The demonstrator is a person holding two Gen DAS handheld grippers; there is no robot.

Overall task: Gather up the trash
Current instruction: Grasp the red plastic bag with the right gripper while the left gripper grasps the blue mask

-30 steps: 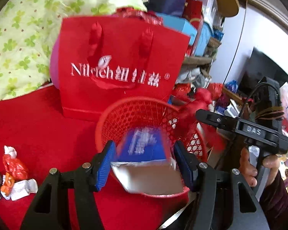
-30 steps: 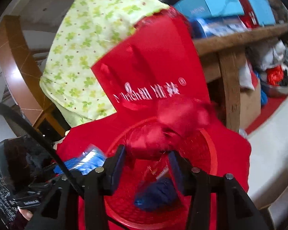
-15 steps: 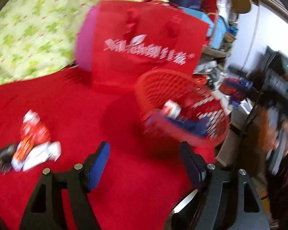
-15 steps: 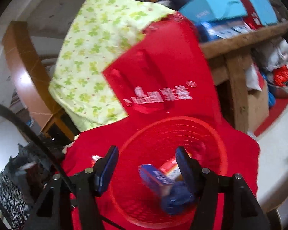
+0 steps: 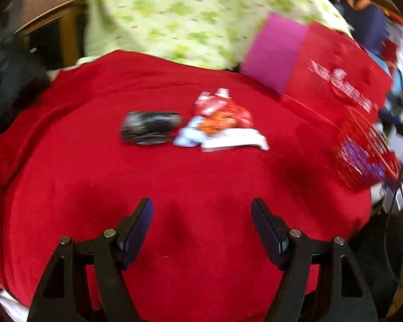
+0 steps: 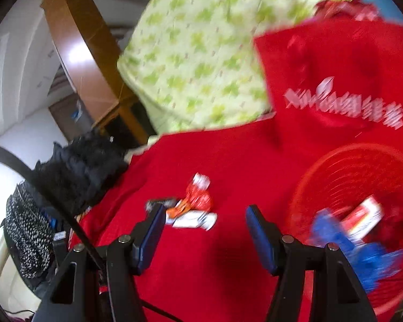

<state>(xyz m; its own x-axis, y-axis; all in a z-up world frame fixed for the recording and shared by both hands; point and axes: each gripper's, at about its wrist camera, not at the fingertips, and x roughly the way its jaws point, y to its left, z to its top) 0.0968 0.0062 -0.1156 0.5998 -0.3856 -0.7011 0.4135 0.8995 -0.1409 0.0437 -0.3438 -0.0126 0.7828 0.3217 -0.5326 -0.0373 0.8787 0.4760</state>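
A small heap of wrappers lies on the red tablecloth [image 5: 94, 177]: a black packet [image 5: 150, 127], a red and orange wrapper [image 5: 223, 112] and a white packet [image 5: 235, 140]. The heap also shows in the right wrist view [image 6: 193, 209]. A red mesh basket [image 5: 366, 155] stands at the right edge and holds blue and red-white trash [image 6: 360, 228]. My left gripper [image 5: 201, 228] is open and empty, some way short of the heap. My right gripper [image 6: 204, 230] is open and empty, between the heap and the basket [image 6: 335, 166].
A red paper gift bag [image 5: 335, 80] with white lettering stands behind the basket, with a pink board [image 5: 274, 53] beside it. A green-patterned cloth [image 5: 190, 16] covers something at the back. A dark garment [image 6: 80, 166] lies at the table's left edge.
Both grippers let their trash go into the basket and opened. Both views have swung left, away from the basket and toward the heap of wrappers.
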